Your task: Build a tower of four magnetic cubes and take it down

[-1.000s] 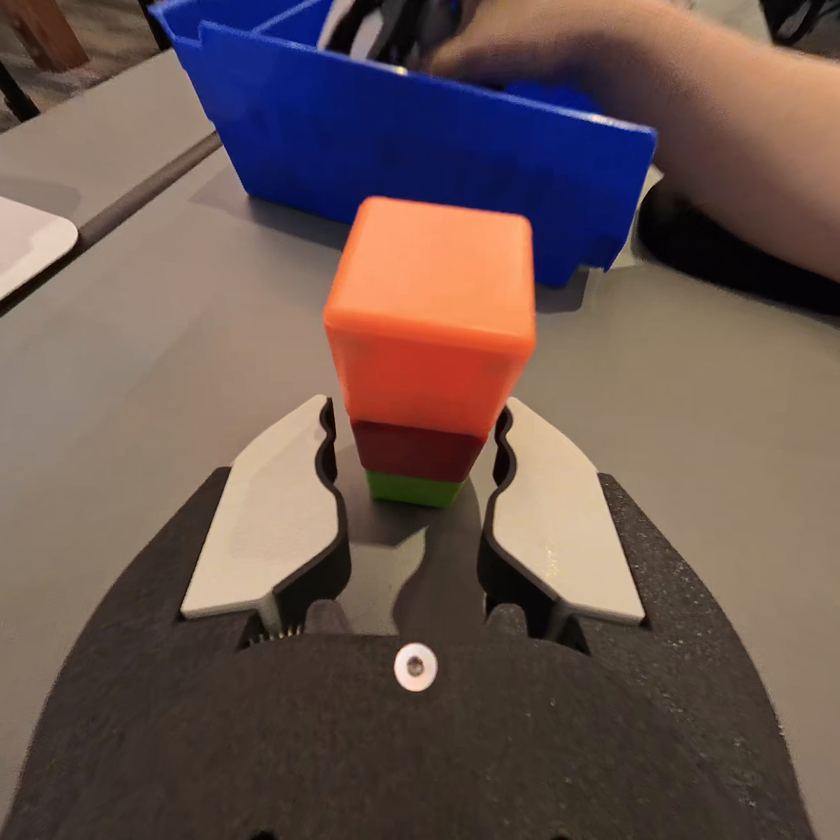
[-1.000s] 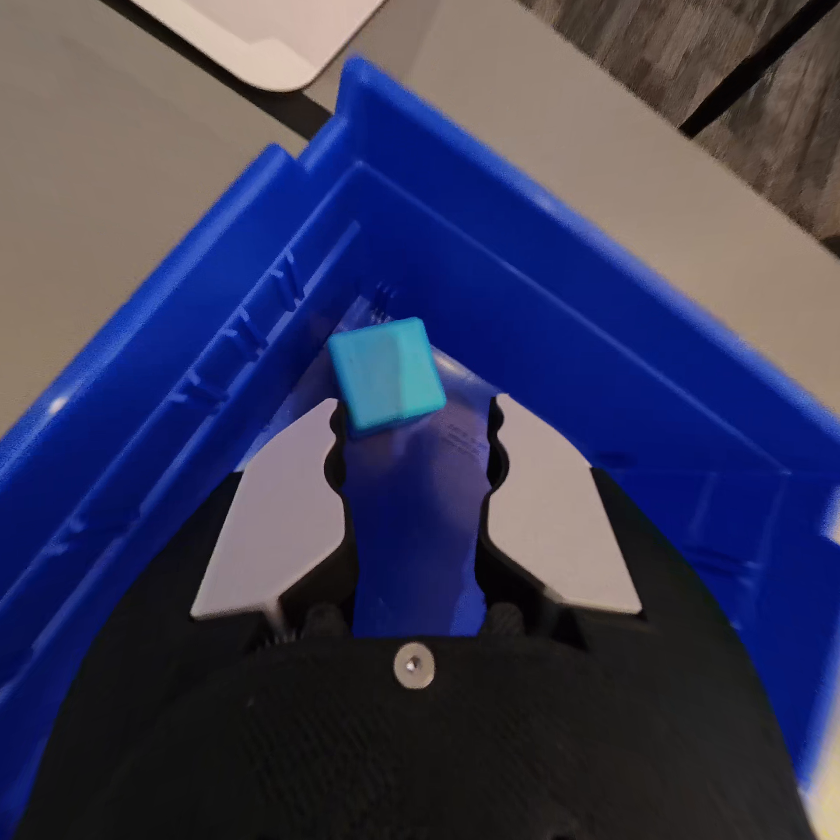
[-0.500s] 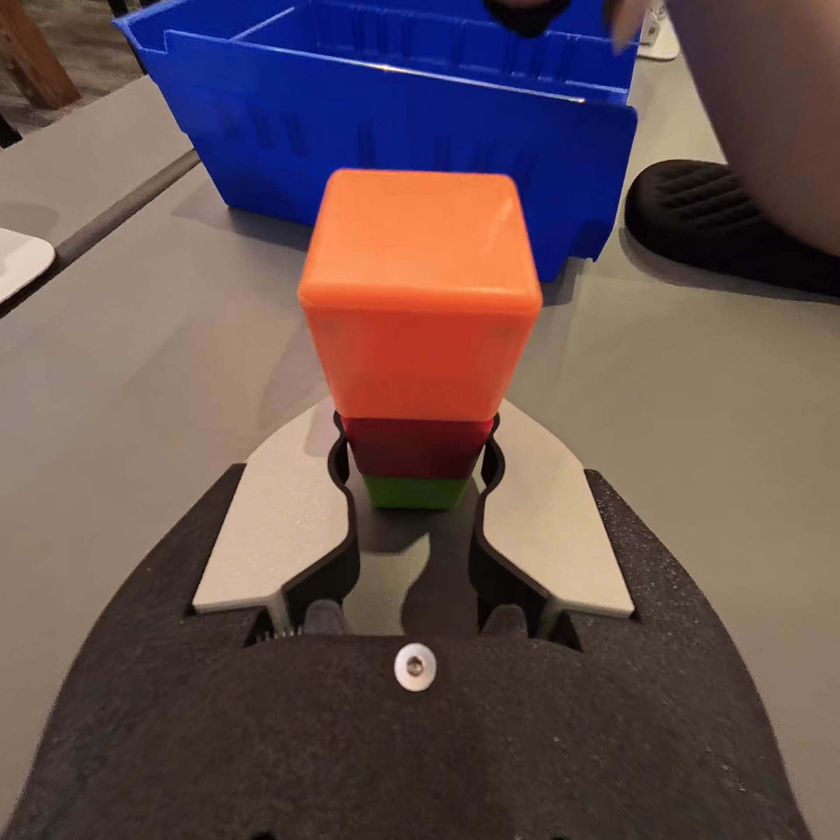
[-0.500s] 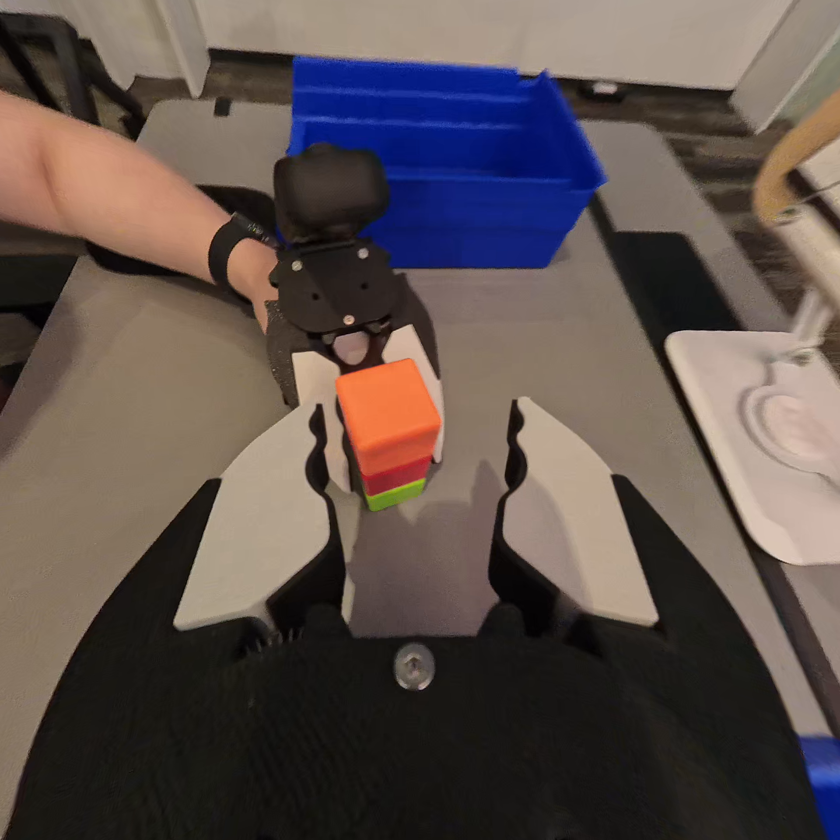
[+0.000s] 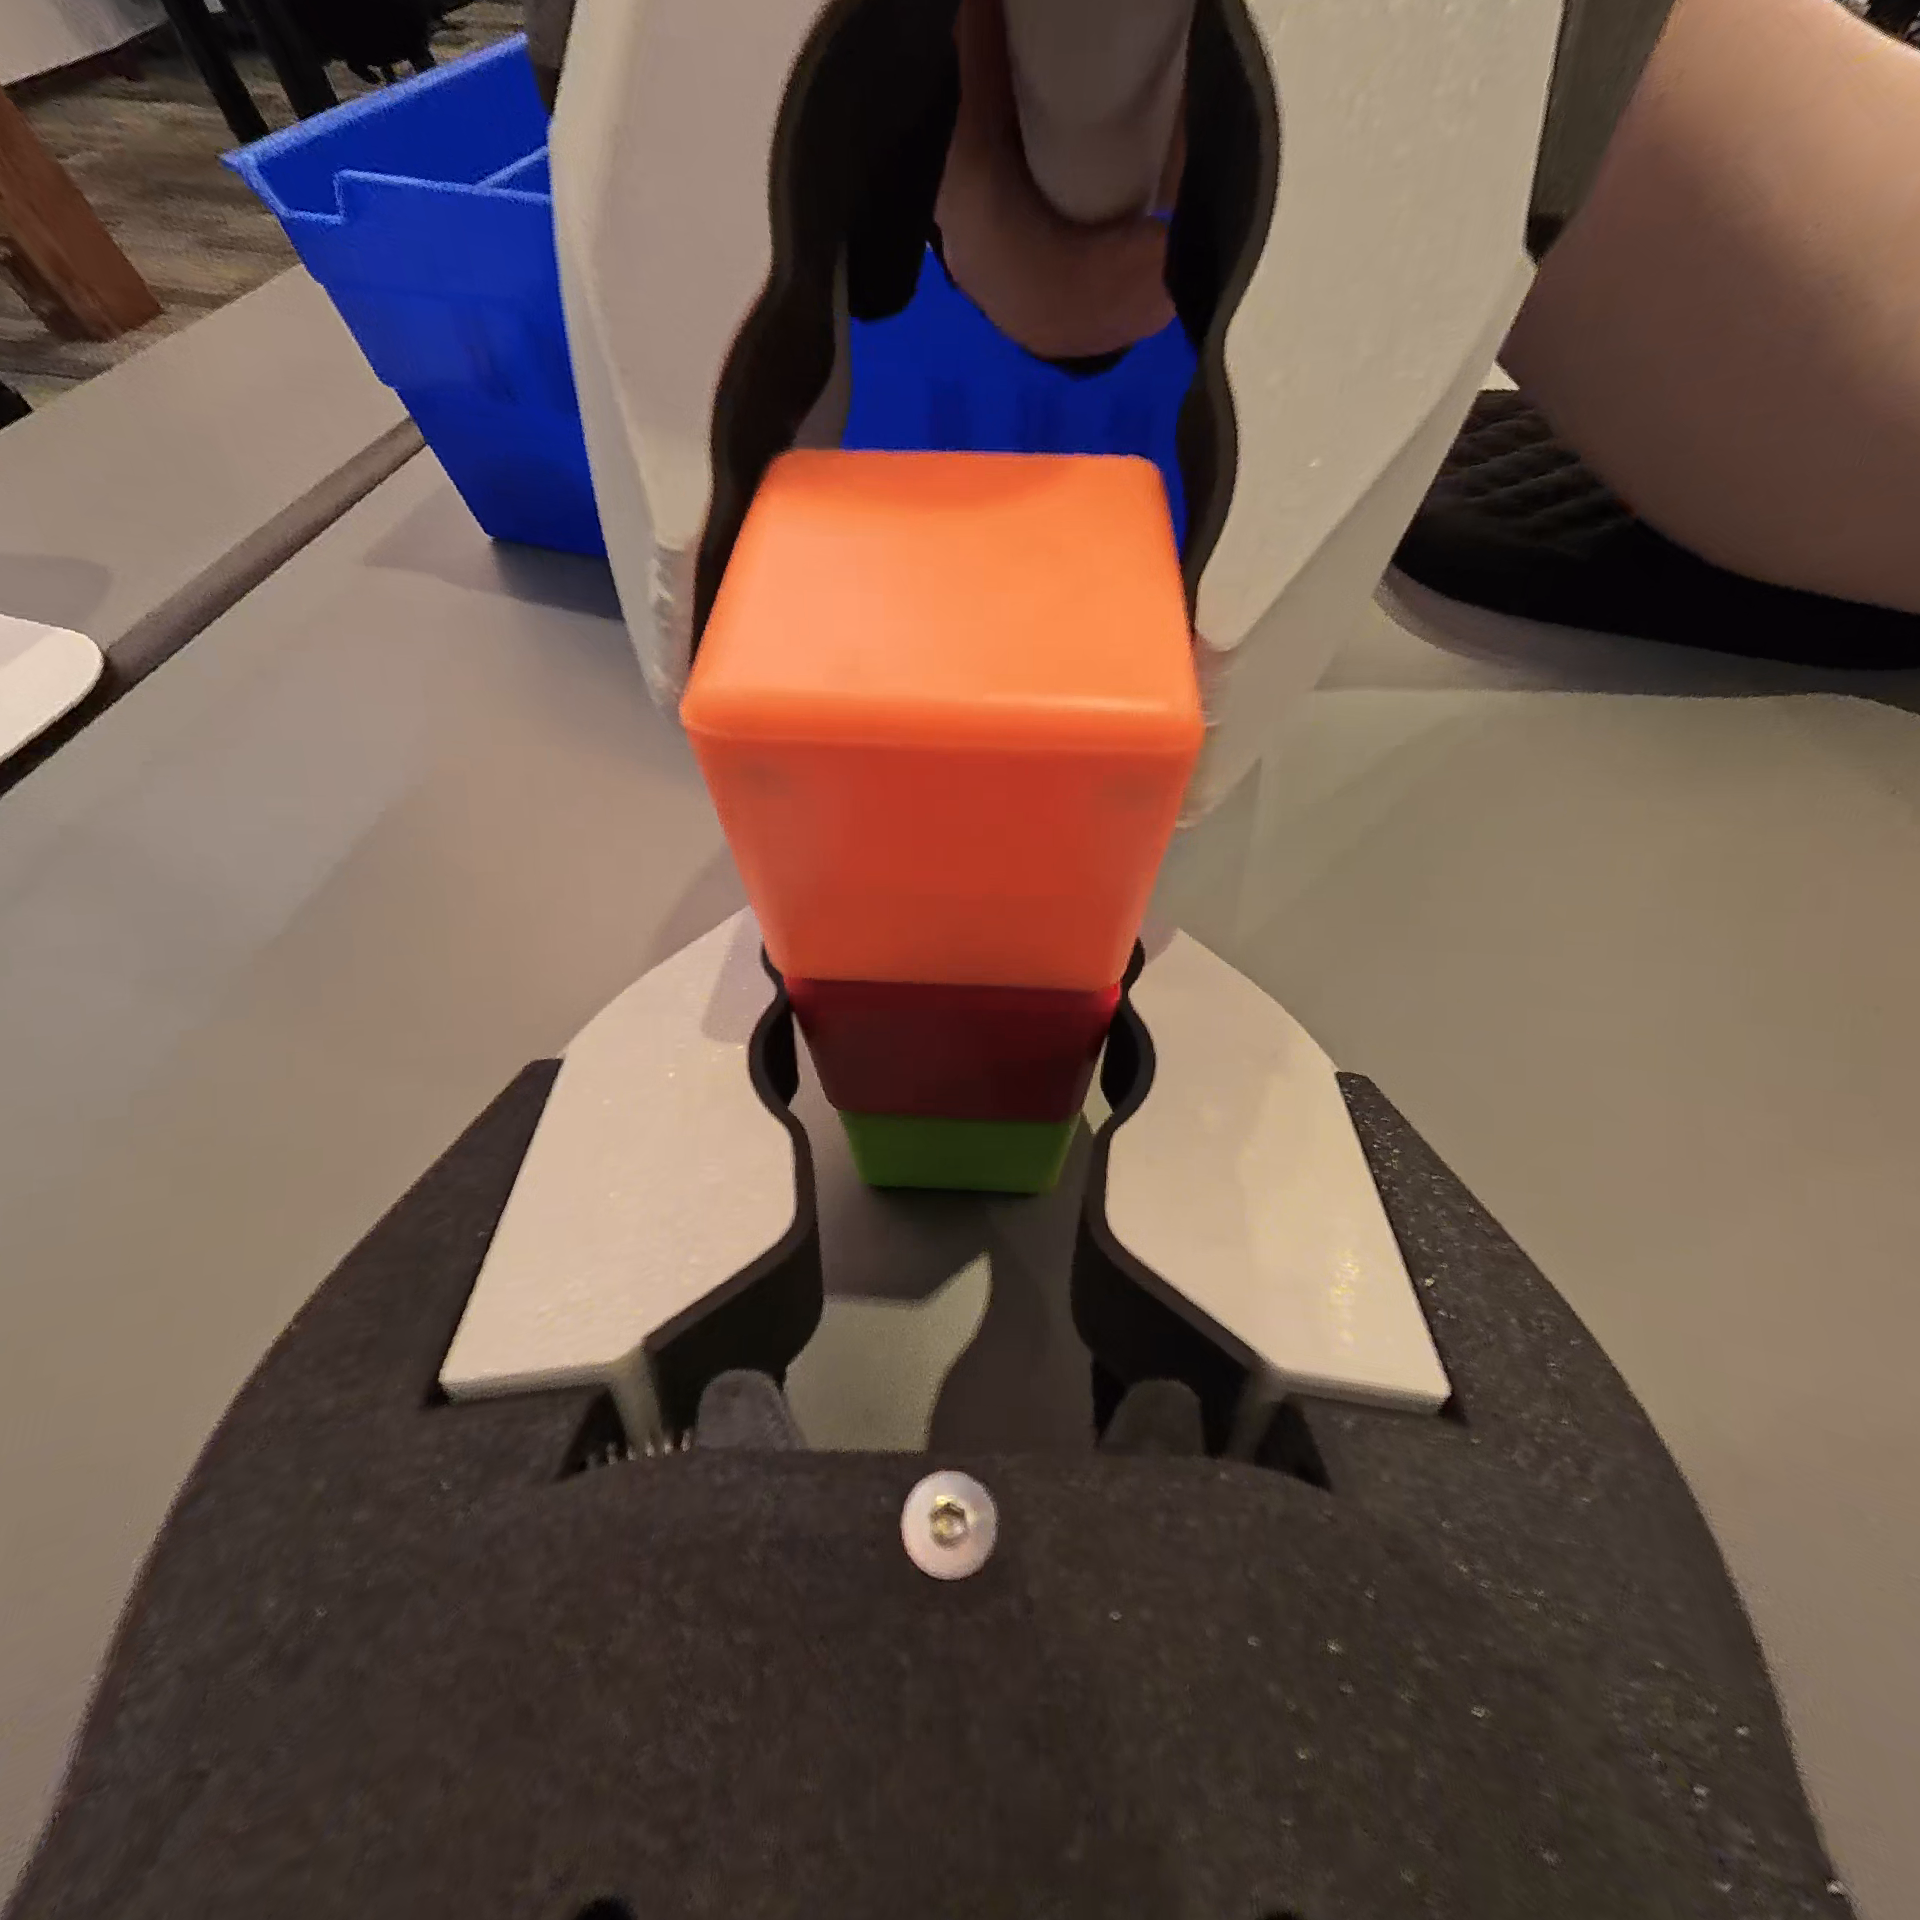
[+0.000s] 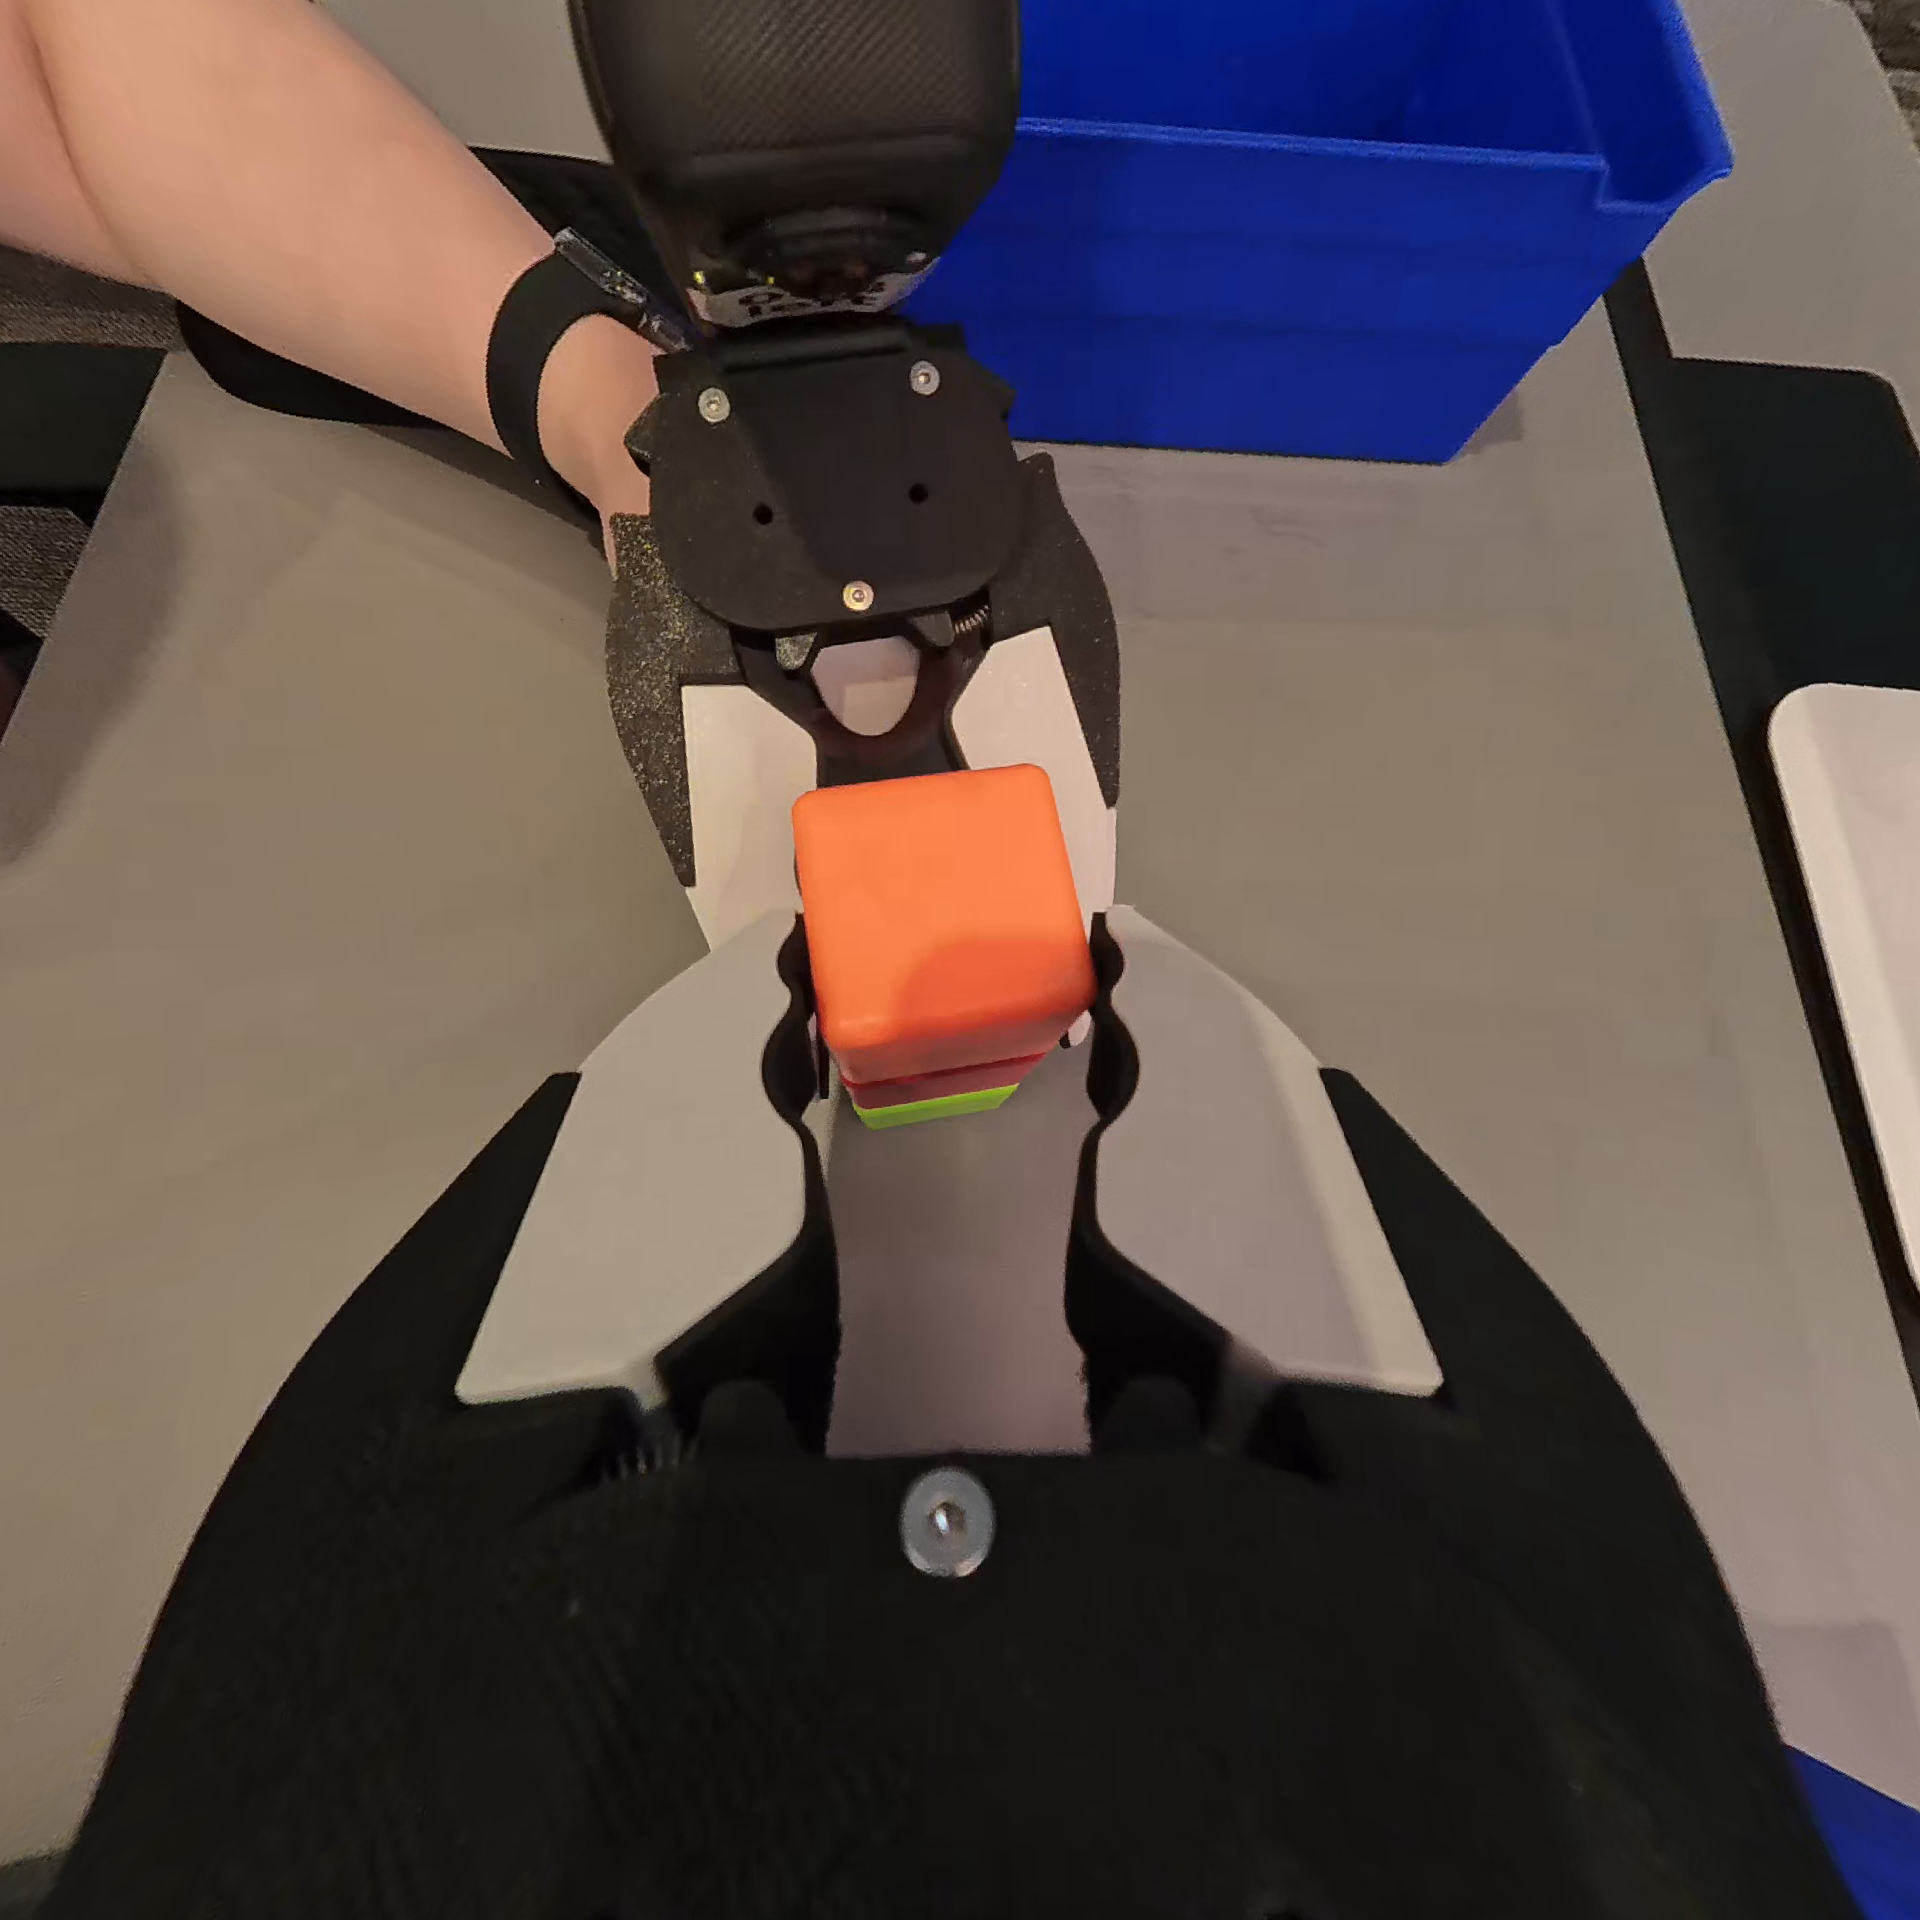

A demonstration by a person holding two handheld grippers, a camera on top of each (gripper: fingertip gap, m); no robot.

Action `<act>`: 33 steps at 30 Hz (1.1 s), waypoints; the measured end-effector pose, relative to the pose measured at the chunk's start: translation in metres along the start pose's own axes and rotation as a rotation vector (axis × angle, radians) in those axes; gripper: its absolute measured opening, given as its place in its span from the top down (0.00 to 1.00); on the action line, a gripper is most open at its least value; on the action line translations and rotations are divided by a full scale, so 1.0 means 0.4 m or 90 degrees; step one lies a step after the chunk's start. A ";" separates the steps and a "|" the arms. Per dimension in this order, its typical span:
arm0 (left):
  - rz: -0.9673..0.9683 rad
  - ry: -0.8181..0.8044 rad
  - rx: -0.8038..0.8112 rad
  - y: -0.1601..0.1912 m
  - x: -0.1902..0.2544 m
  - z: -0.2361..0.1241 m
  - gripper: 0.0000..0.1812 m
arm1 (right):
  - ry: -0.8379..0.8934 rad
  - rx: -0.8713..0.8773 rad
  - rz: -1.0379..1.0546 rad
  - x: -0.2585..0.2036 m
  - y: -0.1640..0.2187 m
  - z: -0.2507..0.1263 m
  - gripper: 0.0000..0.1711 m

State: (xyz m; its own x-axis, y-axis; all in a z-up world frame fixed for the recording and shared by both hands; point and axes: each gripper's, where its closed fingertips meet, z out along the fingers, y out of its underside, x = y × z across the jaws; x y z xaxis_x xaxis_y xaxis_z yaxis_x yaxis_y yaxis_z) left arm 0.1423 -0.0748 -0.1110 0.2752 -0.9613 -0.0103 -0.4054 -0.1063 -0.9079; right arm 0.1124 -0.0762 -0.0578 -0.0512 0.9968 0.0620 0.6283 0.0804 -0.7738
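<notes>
At twelve o'clock on the grey table [image 6: 312,1039], my left gripper [image 5: 951,1023] seemingly clenched on the dark red cube [image 5: 951,1049], my right gripper [image 6: 951,997] closing around the orange cube [image 6: 935,904], grip unclear, green cube [image 5: 956,1151] beneath.

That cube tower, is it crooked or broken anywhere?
Nothing broken. The tower stands upright: orange cube on dark red on green. In the right wrist view the orange one looks turned a little against the two below, so its edges don't quite line up.
</notes>
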 end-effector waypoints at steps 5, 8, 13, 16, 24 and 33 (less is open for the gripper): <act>-0.017 0.016 -0.015 0.001 0.005 0.003 0.69 | -0.010 0.009 0.017 0.000 -0.003 -0.003 0.70; 0.000 0.012 -0.024 0.005 0.005 0.004 0.70 | -0.024 0.027 0.038 -0.002 -0.013 -0.008 0.70; 0.003 0.009 -0.100 0.056 0.005 0.020 0.70 | 0.019 0.120 0.062 0.034 -0.064 -0.109 0.70; 0.036 0.000 -0.102 0.055 0.011 0.027 0.70 | 0.149 0.147 0.091 0.112 -0.047 -0.236 0.70; 0.017 -0.006 -0.032 -0.004 0.016 0.015 0.71 | 0.591 -0.010 0.417 0.346 0.334 -0.551 0.70; -0.014 -0.017 -0.020 -0.007 -0.016 -0.009 0.71 | 0.740 -0.247 0.602 0.391 0.633 -0.507 0.70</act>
State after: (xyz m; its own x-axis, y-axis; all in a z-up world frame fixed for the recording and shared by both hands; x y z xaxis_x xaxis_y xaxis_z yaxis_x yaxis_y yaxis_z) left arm 0.1387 -0.0691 -0.1069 0.3067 -0.9518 -0.0019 -0.4255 -0.1354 -0.8948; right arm 0.4210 0.1003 -0.1161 0.9629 0.1185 0.2425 0.2475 -0.7460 -0.6183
